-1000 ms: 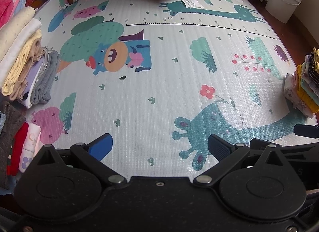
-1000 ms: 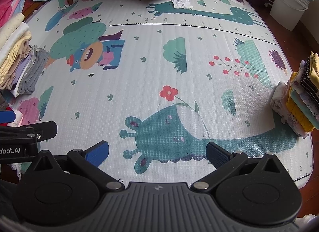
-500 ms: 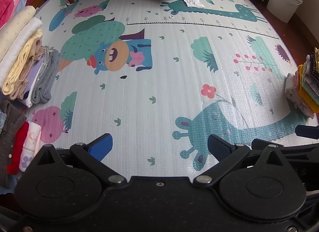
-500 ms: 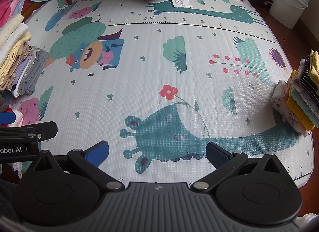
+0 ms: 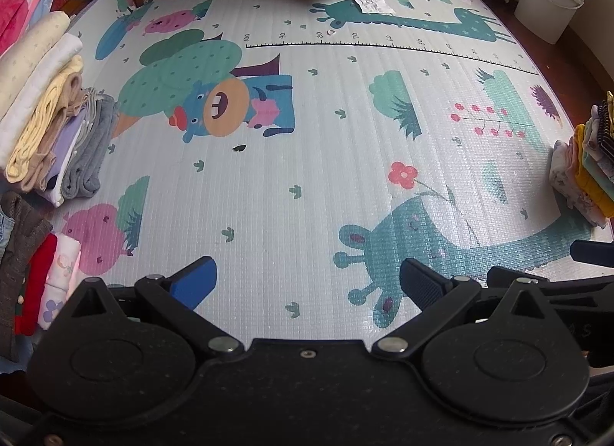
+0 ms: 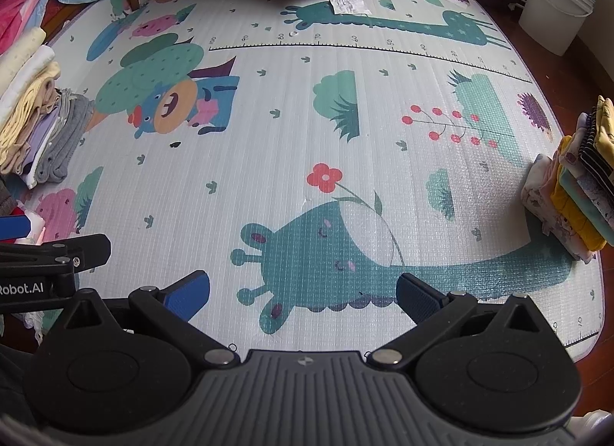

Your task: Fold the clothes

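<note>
Play mat point(image 5: 307, 185), pale, cartoon print (giraffes, cactus, ruler line), fills both views; its middle is bare of garments.

Left edge of mat: stack of folded clothes point(image 5: 46, 116) — cream, white, yellow, tan, lilac, grey layers, leaning. Same stack in the right wrist view point(image 6: 34, 119).

Right edge of mat: second pile of folded clothes point(image 6: 571, 185), floral, yellow, teal and striped layers, sitting on the printed giraffe's neck end. Partly cut off by the frame in the left wrist view point(image 5: 587, 169).

White bucket point(image 6: 556, 4) off the mat, far right corner.

Lower left, near the left gripper: smaller folded pieces point(image 5: 34, 273) — brown, red, white with print. Too close to the frame edge to tell how many items.

Crumpled paper point(image 5: 366, 0) on the far end of the mat, on the upper giraffe print.

Left gripper point(image 5: 307, 281): fingers spread wide apart, nothing between them, hovering over the near mat edge.

Right gripper point(image 6: 303, 292): fingers likewise wide apart, empty, above the printed giraffe head. Left gripper's arm shows at that view's left edge.
</note>
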The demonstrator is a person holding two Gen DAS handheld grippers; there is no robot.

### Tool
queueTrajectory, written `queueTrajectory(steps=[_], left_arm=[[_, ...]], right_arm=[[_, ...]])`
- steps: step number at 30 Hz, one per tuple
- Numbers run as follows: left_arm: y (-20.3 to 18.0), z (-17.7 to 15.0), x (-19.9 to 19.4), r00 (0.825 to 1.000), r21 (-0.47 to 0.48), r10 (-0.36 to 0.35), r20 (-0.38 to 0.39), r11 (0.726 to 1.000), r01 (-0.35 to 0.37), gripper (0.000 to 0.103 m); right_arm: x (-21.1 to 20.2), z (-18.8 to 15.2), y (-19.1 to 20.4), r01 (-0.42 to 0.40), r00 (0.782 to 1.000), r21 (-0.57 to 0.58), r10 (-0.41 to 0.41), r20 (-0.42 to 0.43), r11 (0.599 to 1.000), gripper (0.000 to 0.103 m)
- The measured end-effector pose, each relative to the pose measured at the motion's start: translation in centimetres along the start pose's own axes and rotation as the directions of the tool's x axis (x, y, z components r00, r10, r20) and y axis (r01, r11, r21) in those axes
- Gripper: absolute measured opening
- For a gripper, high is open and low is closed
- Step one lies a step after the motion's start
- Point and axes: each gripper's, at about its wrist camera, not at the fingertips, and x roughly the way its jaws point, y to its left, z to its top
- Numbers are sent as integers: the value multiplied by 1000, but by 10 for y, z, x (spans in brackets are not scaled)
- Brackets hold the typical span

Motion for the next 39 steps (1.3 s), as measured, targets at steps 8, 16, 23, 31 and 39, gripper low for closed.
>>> queueTrajectory(steps=[8, 16, 23, 31, 39], left_arm=[[1, 0, 0, 1000, 0, 0, 1, 1000, 0, 103], [2, -2, 1, 1000, 1, -2, 0, 1000, 2, 103], [1, 0, 1, 1000, -3, 0, 1, 1000, 0, 103], [-9, 4, 0, 1000, -2, -1, -2, 1000, 1, 103], [-22, 12, 4, 999, -18, -25, -20, 1000, 25, 103]], right_arm=[[0, 2, -1, -1, 1000, -2, 1, -2, 1000, 103], [0, 2, 0, 1, 1000, 0, -1, -4, 1000, 103], [0, 3, -1, 3, 1000, 1, -3, -3, 1000, 103], [-1, 2, -9, 10, 1000, 26, -10, -3, 1000, 103], [-4, 8, -23, 38, 999, 33, -38, 5, 999, 103]])
